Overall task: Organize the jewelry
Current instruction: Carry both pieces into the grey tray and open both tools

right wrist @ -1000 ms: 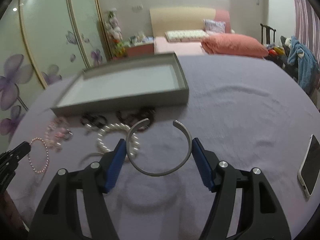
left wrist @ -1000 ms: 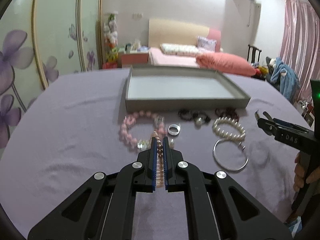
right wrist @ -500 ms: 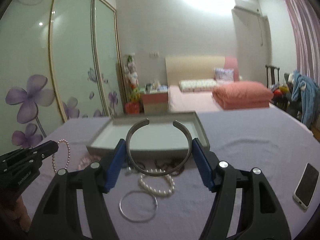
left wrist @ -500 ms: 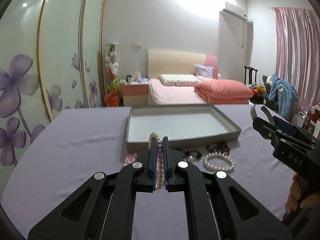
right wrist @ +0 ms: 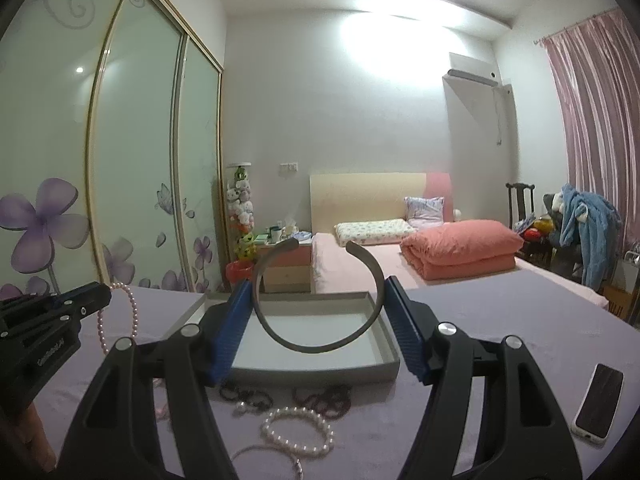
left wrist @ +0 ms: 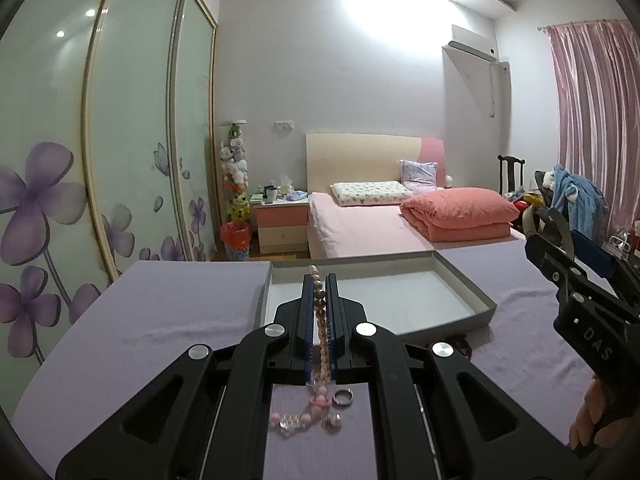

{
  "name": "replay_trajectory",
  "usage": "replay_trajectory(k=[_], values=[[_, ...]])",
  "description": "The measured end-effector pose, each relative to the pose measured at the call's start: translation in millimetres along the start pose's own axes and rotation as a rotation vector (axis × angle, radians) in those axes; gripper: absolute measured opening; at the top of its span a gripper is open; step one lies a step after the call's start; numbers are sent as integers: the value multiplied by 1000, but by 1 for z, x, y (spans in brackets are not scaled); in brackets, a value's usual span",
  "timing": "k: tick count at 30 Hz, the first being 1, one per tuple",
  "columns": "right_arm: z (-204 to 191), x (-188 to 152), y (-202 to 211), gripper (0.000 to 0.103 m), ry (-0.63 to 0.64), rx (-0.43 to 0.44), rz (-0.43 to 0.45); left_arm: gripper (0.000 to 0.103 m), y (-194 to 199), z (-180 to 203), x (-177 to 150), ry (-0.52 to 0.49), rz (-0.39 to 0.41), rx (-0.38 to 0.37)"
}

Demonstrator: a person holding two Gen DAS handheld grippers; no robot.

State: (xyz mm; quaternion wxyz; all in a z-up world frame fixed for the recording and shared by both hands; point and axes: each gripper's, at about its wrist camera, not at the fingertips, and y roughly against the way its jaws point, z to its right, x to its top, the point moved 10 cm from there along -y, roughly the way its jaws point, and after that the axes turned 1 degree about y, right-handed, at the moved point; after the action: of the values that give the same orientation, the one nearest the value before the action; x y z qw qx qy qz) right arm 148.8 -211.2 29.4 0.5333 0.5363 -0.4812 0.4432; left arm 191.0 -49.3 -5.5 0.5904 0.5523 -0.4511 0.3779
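- Left gripper [left wrist: 319, 280] squeezed shut on a pink bead bracelet [left wrist: 320, 320], low in the middle of the left view; loop hangs free, likely for a drop into the tray.
- Right gripper [right wrist: 318, 308] clamped on an open metal cuff [right wrist: 316, 300], pads pressing both its sides, gap end up, mid frame in the right view.
- Both held up over the purple cloth [left wrist: 160, 320], pointed at the grey tray [right wrist: 312, 372]; probably carrying pieces there.
- Tray bare inside, middle of both views.
- Counted: two grippers, one tray, one phone [right wrist: 599, 404] at lower right.
- Left on the cloth, bottom of the right view: one white pearl bracelet [right wrist: 298, 430], two dark bead bracelets [right wrist: 248, 396], one thin bangle [right wrist: 276, 462] partly hidden.
- Bottom of the left view: one pink bead bracelet lying flat [left wrist: 310, 416], two small rings [left wrist: 344, 397].
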Motion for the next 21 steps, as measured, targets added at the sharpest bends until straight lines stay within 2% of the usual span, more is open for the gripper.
replay_trajectory(k=[6, 10, 16, 21], values=[[-5, 5, -22, 65, 29, -25, 28, 6, -22, -6, 10, 13, 10, 21], [-6, 5, -46, 65, 36, -30, 17, 6, -46, -7, 11, 20, -14, 17], [-7, -7, -87, 65, 41, -15, -55, 6, -83, -8, 2, 25, -79, 3], [-10, -25, -134, 65, 47, 15, -179, 6, -108, -6, -8, 30, -143, -17]])
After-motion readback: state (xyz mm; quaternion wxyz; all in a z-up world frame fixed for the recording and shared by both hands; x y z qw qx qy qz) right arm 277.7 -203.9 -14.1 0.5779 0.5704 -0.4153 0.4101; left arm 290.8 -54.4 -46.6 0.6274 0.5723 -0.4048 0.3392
